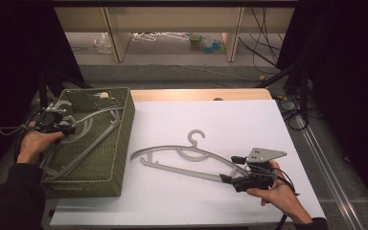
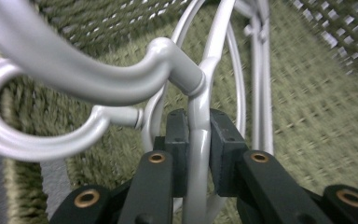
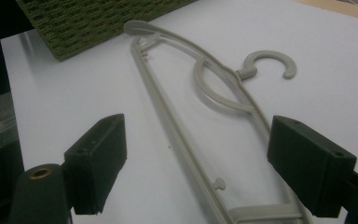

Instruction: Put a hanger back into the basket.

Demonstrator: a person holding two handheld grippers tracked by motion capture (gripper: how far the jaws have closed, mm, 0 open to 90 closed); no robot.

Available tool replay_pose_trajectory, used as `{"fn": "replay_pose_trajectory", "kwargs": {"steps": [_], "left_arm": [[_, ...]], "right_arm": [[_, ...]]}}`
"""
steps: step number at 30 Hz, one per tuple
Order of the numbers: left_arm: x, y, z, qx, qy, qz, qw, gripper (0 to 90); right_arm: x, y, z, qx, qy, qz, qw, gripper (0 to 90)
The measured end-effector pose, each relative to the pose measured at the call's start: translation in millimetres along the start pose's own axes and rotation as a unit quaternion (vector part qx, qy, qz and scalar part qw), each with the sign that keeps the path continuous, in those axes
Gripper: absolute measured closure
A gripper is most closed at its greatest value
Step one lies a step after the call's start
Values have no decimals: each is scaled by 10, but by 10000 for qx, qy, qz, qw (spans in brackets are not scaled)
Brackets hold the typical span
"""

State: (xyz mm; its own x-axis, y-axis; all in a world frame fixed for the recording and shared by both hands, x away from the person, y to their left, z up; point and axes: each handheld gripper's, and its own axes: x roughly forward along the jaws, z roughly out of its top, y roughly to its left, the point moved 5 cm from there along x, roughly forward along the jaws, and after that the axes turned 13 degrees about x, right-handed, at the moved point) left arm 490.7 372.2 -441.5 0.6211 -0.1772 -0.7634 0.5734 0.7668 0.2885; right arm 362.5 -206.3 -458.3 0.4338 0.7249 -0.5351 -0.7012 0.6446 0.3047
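Two grey plastic hangers in play: one gripped inside the basket at left, one flat on the white surface at lower right.

The left tool (image 1: 57,125), at the left edge of the high view, is clamped on the thin rail of a pale grey plastic coat hanger (image 2: 198,140) just below its hook neck, a narrow spot the pads can pinch firmly, probably to lift it out of the olive-green woven rectangular basket (image 1: 120,143), where other hangers lie tangled. The right tool (image 1: 239,179), at lower right, stands wide open around the end of a second grey plastic hanger (image 1: 182,158) lying flat on the white surface (image 1: 249,124), its hook pointing to the frame's top; the jaws straddle both rails without touching. No brand, label or writing is legible anywhere.
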Motion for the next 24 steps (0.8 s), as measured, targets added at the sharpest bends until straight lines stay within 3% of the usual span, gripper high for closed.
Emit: {"fn": "replay_pose_trajectory", "kwargs": {"steps": [5, 6, 7, 8, 10, 11, 12, 14, 16, 20, 21, 23, 24], "left_arm": [[8, 15, -41, -30, 46, -1, 10000, 772], [-3, 26, -35, -59, 2, 64, 10000, 724], [-57, 34, -35, -249, 2, 163, 9996, 707], [-57, 34, -35, -249, 2, 163, 9996, 696], [-141, 21, -18, -577, -66, 285, 9979, 623], [-173, 27, -6, -478, -94, 287, 9984, 601], [-208, -8, 15, -638, -163, 340, 9972, 579], [-288, -61, 83, -615, -375, 382, 9967, 510], [-385, -180, 167, -785, -639, 444, 9939, 432], [-597, -461, 305, -642, -1196, 344, 9902, 349], [-637, -548, 339, -682, -1353, 307, 9880, 343], [-710, -704, 383, -601, -1506, 214, 9865, 321], [-742, -775, 409, -566, -1646, 142, 9846, 315]], "right_arm": [[2, -13, 1, -25, -18, -27, 10000, 208], [6, -13, -3, -40, -11, -21, 10000, 208], [9, -13, -3, -41, -25, -32, 10000, 209], [9, -13, -3, -41, -25, -32, 10000, 209], [8, -9, 0, -40, -44, -29, 10000, 209], [5, -9, -1, -49, -28, -26, 10000, 208], [5, -11, 0, -44, -34, -22, 10000, 208], [10, -14, -5, -39, -23, -34, 10000, 209], [16, -14, -11, -34, -6, -41, 10000, 209], [23, -3, -16, -16, 32, -12, 10000, 209], [23, -5, -14, -42, 9, -14, 10000, 208], [20, -5, -7, -52, -30, -11, 10000, 206], [16, -6, -3, -51, -53, -47, 10000, 206]]}}
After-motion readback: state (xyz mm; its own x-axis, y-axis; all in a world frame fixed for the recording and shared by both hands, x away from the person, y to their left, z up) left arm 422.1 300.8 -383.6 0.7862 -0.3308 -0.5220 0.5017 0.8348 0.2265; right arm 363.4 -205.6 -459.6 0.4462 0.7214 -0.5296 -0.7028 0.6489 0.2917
